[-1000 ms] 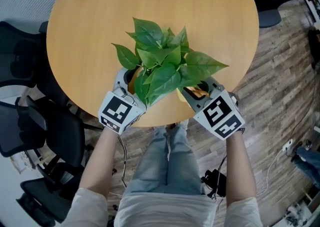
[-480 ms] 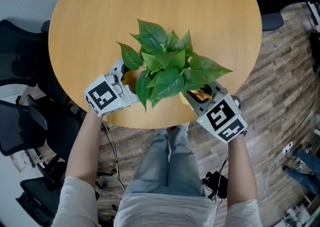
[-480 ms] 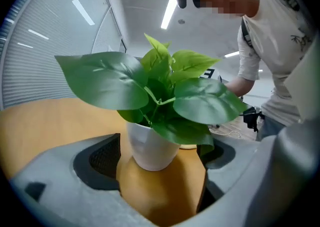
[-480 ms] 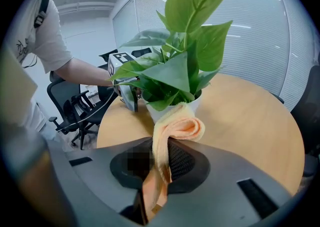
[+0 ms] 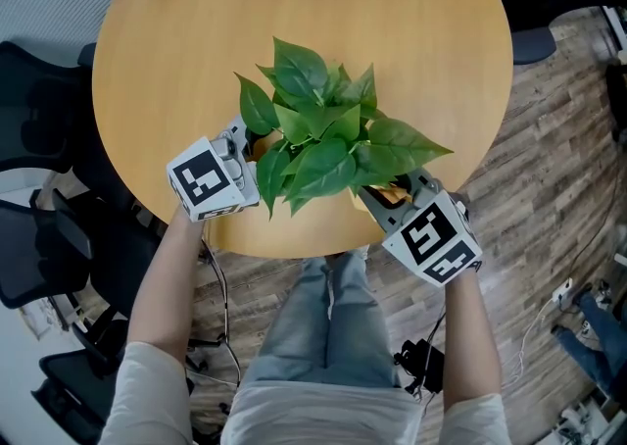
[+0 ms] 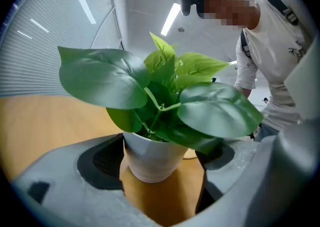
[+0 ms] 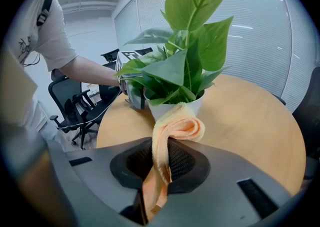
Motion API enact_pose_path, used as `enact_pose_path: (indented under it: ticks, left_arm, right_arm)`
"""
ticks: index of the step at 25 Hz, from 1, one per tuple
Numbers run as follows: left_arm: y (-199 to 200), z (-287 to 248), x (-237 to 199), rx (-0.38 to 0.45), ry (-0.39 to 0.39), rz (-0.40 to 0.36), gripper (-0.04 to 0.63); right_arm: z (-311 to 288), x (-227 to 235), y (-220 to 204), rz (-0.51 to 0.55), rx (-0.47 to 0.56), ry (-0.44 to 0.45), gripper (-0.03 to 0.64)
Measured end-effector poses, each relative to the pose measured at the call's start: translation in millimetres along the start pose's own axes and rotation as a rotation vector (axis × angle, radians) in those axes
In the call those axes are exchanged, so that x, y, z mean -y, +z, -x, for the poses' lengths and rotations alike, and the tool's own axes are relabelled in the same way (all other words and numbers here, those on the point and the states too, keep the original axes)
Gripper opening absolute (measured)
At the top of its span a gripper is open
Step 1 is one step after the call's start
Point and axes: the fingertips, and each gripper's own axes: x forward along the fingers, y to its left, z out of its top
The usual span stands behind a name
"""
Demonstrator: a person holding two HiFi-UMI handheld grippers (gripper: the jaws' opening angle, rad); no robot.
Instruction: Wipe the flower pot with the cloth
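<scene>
The white flower pot (image 6: 152, 157) stands on the round wooden table (image 5: 392, 31), whose person-side edge runs near the pot. The left gripper (image 5: 238, 144) holds its jaws spread to either side of the pot, with gaps showing. Opposite it across the pot, the right gripper (image 5: 392, 193) pinches a soft orange cloth (image 7: 175, 126), its folded end at the pot's wall. The pot looks light, smooth and tippy under its leaves (image 5: 318, 129); bracing low on the wall seems safest.
</scene>
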Motion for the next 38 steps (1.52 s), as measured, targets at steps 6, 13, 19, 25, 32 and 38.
enact_pose_path:
  ticks: [6,13,19,25,32,38]
  left_arm:
    - [-5,6,1,-0.021,0.191,0.018,0.453]
    - [-10,8,-1,-0.025,0.456,0.054,0.439]
    - [-9,4,-2,-0.008,0.615,0.092,0.439]
    - [-9,3,0,0.0,0.671,0.114,0.438]
    - [-9,4,-1,0.0,0.656,0.11,0.436]
    - [-9,4,-1,0.005,0.654,0.115,0.436]
  right_arm:
    - [4,11,-1,-0.039,0.003,-0.036,0.052]
    - [9,39,1,-0.024,-0.031,-0.102,0.054]
    - [13,66,8,-0.028,-0.021,-0.151,0.052]
    - [3,61,17,0.023,-0.026,-0.122,0.054]
    - [-2,40,17,0.091,-0.039,-0.083,0.052]
    - [-1,16,11,0.129,-0.055,-0.045,0.052]
